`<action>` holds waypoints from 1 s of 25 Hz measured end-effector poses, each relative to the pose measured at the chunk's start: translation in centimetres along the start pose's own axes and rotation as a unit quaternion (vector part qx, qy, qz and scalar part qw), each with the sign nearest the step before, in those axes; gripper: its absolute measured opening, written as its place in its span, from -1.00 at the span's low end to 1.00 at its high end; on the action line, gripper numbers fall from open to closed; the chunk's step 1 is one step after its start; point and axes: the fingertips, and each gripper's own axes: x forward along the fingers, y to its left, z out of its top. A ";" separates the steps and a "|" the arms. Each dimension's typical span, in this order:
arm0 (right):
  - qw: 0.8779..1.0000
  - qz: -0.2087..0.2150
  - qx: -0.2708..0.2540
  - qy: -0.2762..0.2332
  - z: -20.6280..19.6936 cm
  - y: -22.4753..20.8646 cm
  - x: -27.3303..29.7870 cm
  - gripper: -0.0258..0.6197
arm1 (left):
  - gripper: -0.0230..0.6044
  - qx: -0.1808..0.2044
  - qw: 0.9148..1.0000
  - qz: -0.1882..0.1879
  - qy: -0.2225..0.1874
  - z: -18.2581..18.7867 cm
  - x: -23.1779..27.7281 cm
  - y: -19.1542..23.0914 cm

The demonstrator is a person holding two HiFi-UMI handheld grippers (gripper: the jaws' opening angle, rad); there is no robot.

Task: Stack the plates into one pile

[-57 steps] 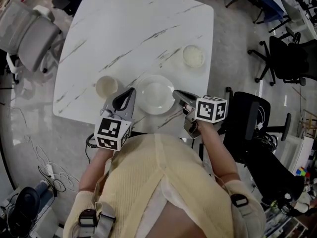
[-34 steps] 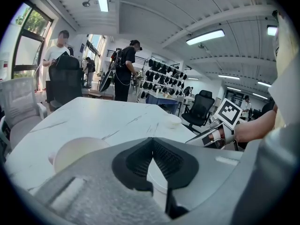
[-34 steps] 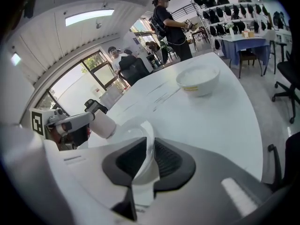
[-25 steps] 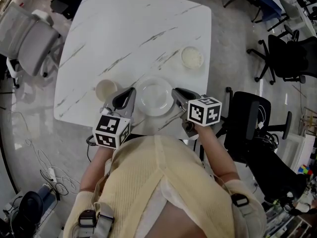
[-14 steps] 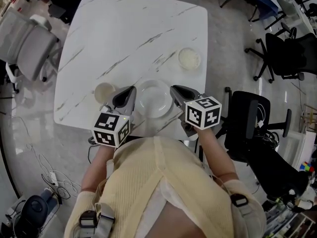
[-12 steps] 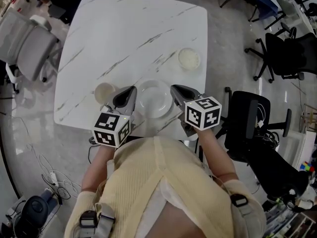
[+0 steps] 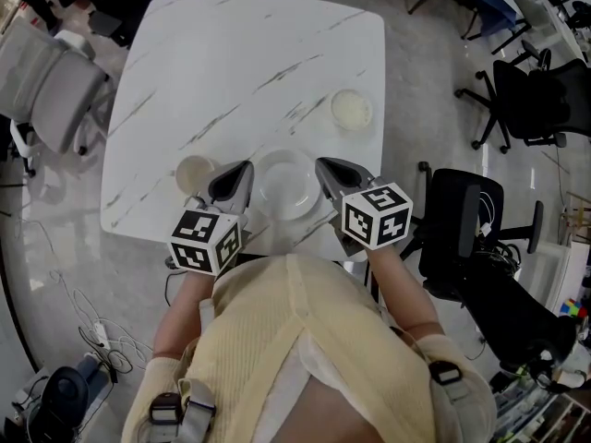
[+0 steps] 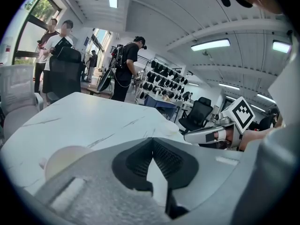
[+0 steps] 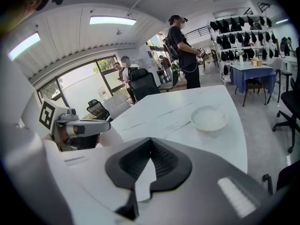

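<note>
A large white plate [image 7: 286, 185] lies near the front edge of the marble table [image 7: 240, 53]. My left gripper [image 7: 240, 171] is shut on its left rim, and a white sliver of that rim shows between the left gripper's [image 8: 152, 146] pads. On the opposite rim my right gripper [image 7: 323, 166] is shut, with the same white edge pinched in the right gripper view [image 9: 150, 146]. A small cream plate [image 7: 195, 169] sits just left of the left gripper. A small white dish [image 7: 351, 109] stands farther back on the right.
Black office chairs [image 7: 531, 109] stand right of the table and a grey chair [image 7: 51, 72] at its left. Several people [image 8: 126, 64] stand beyond the table's far side. Cables [image 7: 92, 330] lie on the floor at the left.
My right gripper has closed on the plate's right rim and risen slightly. The left gripper has kept its hold and place.
</note>
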 end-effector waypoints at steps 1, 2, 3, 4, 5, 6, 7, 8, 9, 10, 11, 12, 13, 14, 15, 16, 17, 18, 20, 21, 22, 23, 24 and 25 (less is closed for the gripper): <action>1.000 -0.001 -0.003 -0.002 0.1 0.1 -0.1 -0.91 | -0.91 0.000 1.000 0.000 0.000 0.0 0.0 0.0; 1.000 -0.002 -0.006 -0.004 0.3 0.1 -0.2 -0.91 | -0.91 0.000 1.000 -0.001 0.000 0.0 0.1 0.0; 1.000 -0.004 -0.008 -0.006 0.4 0.1 -0.2 -0.91 | -0.91 0.000 1.000 -0.001 0.001 -0.1 0.1 -0.1; 1.000 -0.005 -0.009 -0.008 0.5 0.2 -0.3 -0.91 | -0.91 0.000 1.000 -0.002 0.001 -0.1 0.2 -0.1; 1.000 -0.005 -0.009 -0.010 0.6 0.2 -0.4 -0.91 | -0.91 0.000 1.000 -0.002 0.001 -0.1 0.2 -0.1; 1.000 -0.007 -0.009 -0.012 0.8 0.3 -0.4 -0.91 | -0.91 0.001 1.000 -0.002 0.001 0.0 0.1 -0.1; 1.000 -0.009 -0.010 -0.012 0.8 0.3 -0.5 -0.91 | -0.91 0.001 1.000 -0.002 0.001 0.1 0.1 -0.2; 1.000 -0.012 -0.012 -0.012 0.9 0.3 -0.6 -0.92 | -0.91 0.001 1.000 -0.003 0.001 0.1 0.0 -0.2; 1.000 -0.015 -0.015 -0.012 0.9 0.3 -0.7 -0.92 | -0.91 0.000 1.000 -0.003 0.001 0.2 0.0 -0.3; 1.000 -0.016 -0.016 -0.012 1.0 0.3 -0.7 -0.92 | -0.91 0.000 1.000 -0.003 0.001 0.3 0.0 -0.3; 1.000 -0.015 -0.016 -0.012 1.0 0.3 -0.7 -0.92 | -0.91 0.000 1.000 -0.004 0.000 0.3 0.0 -0.3; 1.000 -0.014 -0.014 -0.012 1.0 0.3 -0.7 -0.92 | -0.91 0.000 1.000 -0.004 0.000 0.3 0.1 -0.3; 1.000 -0.014 -0.013 -0.012 0.9 0.3 -0.6 -0.92 | -0.91 0.000 1.000 -0.004 0.000 0.3 0.1 -0.2; 1.000 -0.013 -0.011 -0.012 0.9 0.3 -0.6 -0.92 | -0.91 0.000 1.000 -0.004 0.000 0.3 0.2 -0.2; 1.000 -0.013 -0.010 -0.012 0.9 0.3 -0.5 -0.92 | -0.91 0.000 1.000 -0.005 0.000 0.3 0.2 -0.2; 1.000 -0.012 -0.009 -0.011 0.9 0.3 -0.5 -0.92 | -0.91 -0.001 1.000 -0.005 0.000 0.3 0.2 -0.2; 1.000 -0.011 -0.008 -0.011 0.9 0.3 -0.5 -0.92 | -0.91 0.000 1.000 -0.005 0.000 0.3 0.2 -0.2; 1.000 -0.009 -0.006 -0.012 1.0 0.4 -0.5 -0.92 | -0.91 0.000 1.000 -0.005 0.000 0.3 0.1 -0.2; 1.000 -0.006 -0.003 -0.013 1.1 0.5 -0.4 -0.92 | -0.91 -0.001 1.000 -0.009 0.002 0.3 0.1 -0.3; 1.000 -0.003 -0.001 -0.014 1.3 0.7 -0.3 -0.92 | -0.91 -0.003 1.000 -0.012 0.003 0.3 0.1 -0.4; 1.000 -0.001 -0.002 -0.015 1.5 0.7 -0.2 -0.92 | -0.91 -0.004 1.000 -0.015 0.004 0.3 0.2 -0.5; 1.000 -0.001 -0.004 -0.017 1.7 0.8 -0.1 -0.92 | -0.91 -0.006 1.000 -0.017 0.004 0.4 0.2 -0.5; 1.000 -0.001 -0.007 -0.018 1.9 0.9 -0.1 -0.92 | -0.91 -0.006 1.000 -0.018 0.004 0.4 0.3 -0.5; 1.000 -0.001 -0.009 -0.018 2.1 0.9 -0.1 -0.92 | -0.91 -0.007 1.000 -0.018 0.003 0.5 0.3 -0.5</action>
